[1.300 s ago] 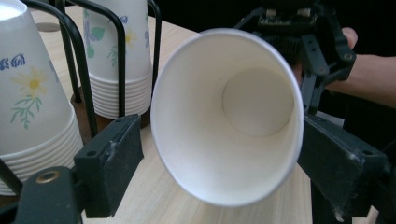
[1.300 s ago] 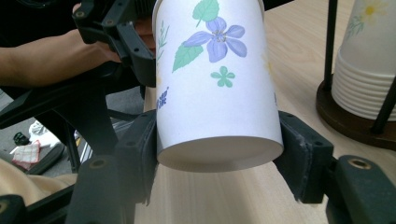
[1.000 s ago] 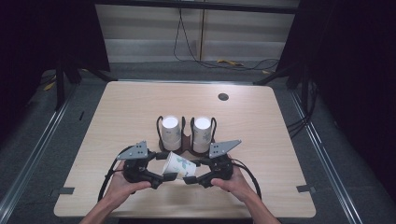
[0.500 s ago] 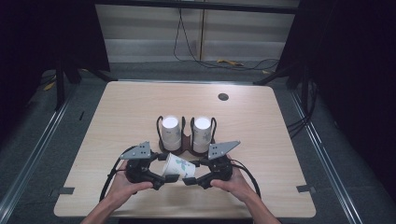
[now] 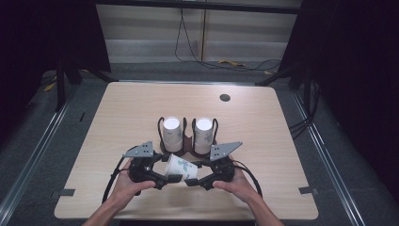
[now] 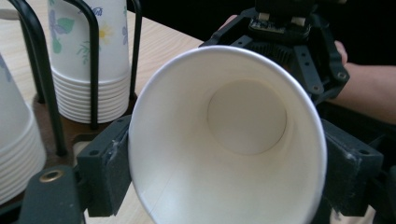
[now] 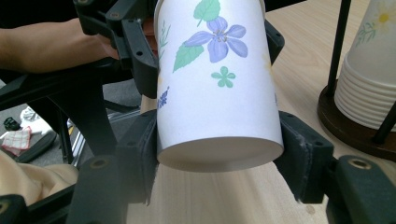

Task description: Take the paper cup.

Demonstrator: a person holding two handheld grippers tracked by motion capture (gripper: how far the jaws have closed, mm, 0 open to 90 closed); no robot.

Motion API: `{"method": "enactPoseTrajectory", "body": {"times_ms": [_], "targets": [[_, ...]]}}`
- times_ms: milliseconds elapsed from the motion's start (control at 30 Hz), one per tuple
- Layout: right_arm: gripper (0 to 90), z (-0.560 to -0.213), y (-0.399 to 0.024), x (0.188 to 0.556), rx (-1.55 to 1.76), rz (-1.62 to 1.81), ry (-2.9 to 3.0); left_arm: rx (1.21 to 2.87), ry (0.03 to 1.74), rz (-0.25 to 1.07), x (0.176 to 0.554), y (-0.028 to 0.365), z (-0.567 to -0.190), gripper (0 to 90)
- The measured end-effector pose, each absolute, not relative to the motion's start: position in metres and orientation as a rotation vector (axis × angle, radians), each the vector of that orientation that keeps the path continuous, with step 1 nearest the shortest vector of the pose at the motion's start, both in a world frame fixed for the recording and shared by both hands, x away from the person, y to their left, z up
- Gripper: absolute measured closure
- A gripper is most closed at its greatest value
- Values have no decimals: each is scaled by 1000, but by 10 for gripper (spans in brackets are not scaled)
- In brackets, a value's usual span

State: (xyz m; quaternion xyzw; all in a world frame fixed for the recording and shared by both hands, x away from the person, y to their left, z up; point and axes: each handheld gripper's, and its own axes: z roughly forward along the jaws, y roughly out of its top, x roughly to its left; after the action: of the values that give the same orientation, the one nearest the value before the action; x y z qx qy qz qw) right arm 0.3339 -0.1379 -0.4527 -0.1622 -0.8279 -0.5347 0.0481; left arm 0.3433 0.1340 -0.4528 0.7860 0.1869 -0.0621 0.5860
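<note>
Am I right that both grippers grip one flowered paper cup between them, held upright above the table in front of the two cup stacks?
Not quite: the paper cup lies on its side between the left gripper and right gripper, as the high view shows. The rest holds.

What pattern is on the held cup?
Purple flowers and green leaves on white cup, best in right gripper view.

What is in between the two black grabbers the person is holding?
A white paper cup with purple flowers lies sideways between the left gripper and the right gripper, each clamping one end. The high view shows it.
</note>
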Motion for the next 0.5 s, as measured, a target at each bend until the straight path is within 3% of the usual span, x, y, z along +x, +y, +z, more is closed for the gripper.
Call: {"method": "enactPoseTrajectory", "body": {"times_ms": [500], "targets": [[374,-453,-137,332,-458,-1604,-2577,1851,414,-129,342,132,-452,182]]}}
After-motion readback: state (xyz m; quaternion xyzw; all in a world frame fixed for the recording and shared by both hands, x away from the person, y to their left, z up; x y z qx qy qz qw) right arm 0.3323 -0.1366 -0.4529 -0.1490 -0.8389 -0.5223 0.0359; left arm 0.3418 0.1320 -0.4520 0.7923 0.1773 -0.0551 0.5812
